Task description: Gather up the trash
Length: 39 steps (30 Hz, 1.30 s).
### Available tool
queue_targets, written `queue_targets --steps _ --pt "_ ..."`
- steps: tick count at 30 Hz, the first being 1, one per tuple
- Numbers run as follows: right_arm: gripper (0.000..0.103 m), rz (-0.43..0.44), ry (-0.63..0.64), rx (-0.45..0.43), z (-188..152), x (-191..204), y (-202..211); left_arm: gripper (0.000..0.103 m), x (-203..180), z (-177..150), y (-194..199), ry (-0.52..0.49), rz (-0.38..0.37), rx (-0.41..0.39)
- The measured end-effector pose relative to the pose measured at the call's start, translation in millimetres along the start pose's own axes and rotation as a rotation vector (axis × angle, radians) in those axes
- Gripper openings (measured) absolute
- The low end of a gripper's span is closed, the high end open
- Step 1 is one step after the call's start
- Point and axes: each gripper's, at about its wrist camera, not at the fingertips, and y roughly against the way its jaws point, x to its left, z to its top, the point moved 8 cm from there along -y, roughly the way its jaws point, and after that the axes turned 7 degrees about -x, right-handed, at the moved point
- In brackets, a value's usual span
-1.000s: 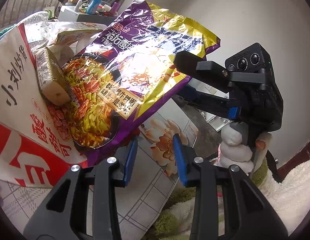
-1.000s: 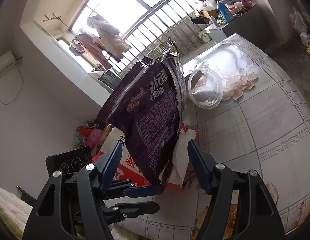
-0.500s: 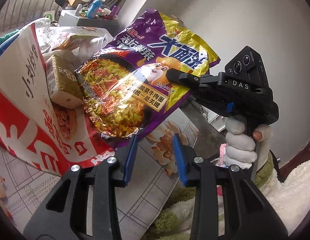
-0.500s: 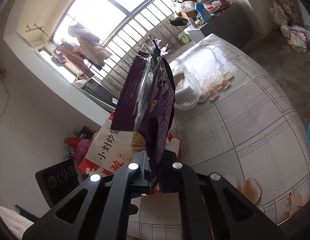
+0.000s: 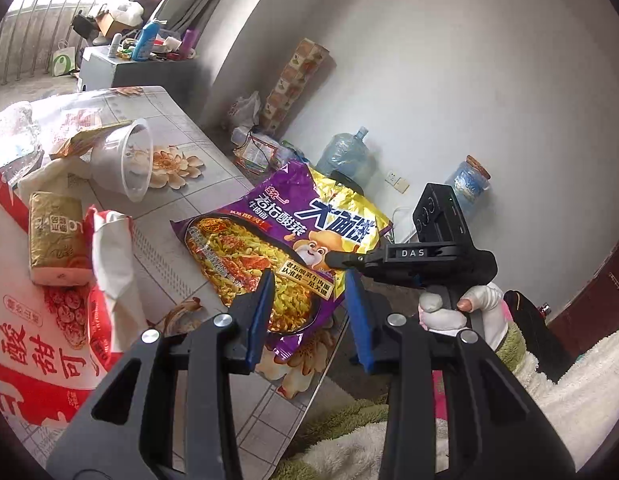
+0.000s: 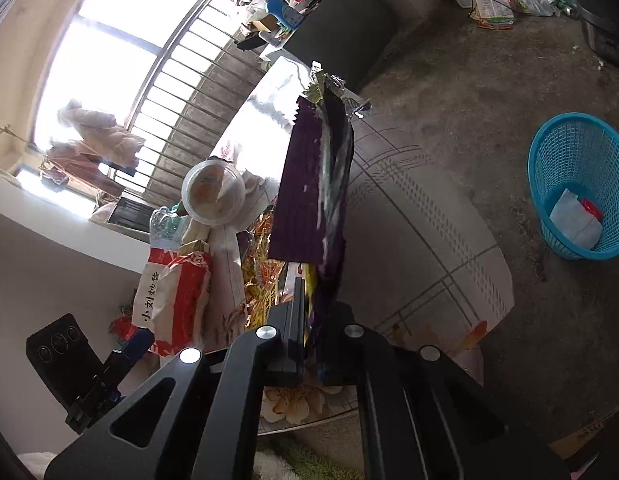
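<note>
The right gripper (image 6: 309, 332) is clamping its jaws on the lower edge of the purple noodle wrapper (image 5: 285, 248), which is hanging over the near corner of the tiled table (image 5: 169, 240), just clear of the top. The left gripper (image 5: 309, 316) is hovering near that same corner with its blue pads parted and nothing between them, the wrapper showing beyond the gap. Further in on the table, a clear plastic cup (image 5: 125, 164) is lying on its side, with a gold packet (image 5: 55, 236) and a red-and-white bag (image 5: 33, 340) crowding the near left part. Off the table on the concrete floor, a blue mesh basket (image 6: 577, 184) is standing well apart, holding some scraps.
</note>
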Motion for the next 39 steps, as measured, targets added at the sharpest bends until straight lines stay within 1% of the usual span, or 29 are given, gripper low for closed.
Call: queue_targets --steps 1,2,5,7,10,12,13,14,16,19,21,22,30,35,37,39 --pt "0.005 -0.057 0.029 0.004 -3 -5 -2 0.034 -3 2 -9 -0.007 0.008 0.015" --pt "0.005 -0.092 0.051 0.005 -6 -7 -3 0.034 -6 3 -19 -0.017 0.024 0.035" --pt "0.005 -0.130 0.104 -0.002 -7 -7 1 0.032 -9 1 -54 -0.041 0.072 0.114" --pt "0.005 -0.141 0.128 -0.012 -3 -5 6 0.032 -9 -10 -75 -0.038 0.079 0.166" --pt "0.005 -0.146 0.145 -0.036 2 -4 13 0.031 3 -32 -102 -0.026 0.126 0.261" --pt "0.005 -0.142 0.159 -0.054 4 -4 18 0.028 12 -46 -113 0.004 0.146 0.313" --pt "0.005 -0.135 0.163 -0.060 8 -3 17 0.028 15 -51 -116 0.016 0.150 0.326" --pt "0.005 -0.129 0.167 -0.071 9 -4 19 0.026 16 -52 -117 0.016 0.149 0.318" --pt "0.005 -0.114 0.169 -0.097 11 -5 22 0.026 16 -53 -117 0.006 0.151 0.322" --pt "0.005 -0.068 0.123 -0.144 17 -5 20 0.026 16 -55 -119 0.000 0.156 0.325" --pt "0.006 -0.041 0.100 -0.157 18 -5 15 0.025 16 -55 -119 0.003 0.158 0.327" --pt "0.006 -0.045 0.101 -0.158 17 -4 11 0.025 15 -53 -120 0.003 0.159 0.328" --pt "0.006 -0.216 0.267 -0.196 7 3 -4 0.025 10 -50 -124 -0.003 0.167 0.325" --pt "0.005 -0.306 0.361 -0.205 6 2 -11 0.025 8 -50 -117 0.010 0.161 0.324" --pt "0.005 -0.326 0.373 -0.195 4 -3 -14 0.025 7 -49 -111 0.004 0.165 0.317" --pt "0.005 -0.322 0.374 -0.204 3 -3 -14 0.026 7 -46 -102 -0.009 0.174 0.303"
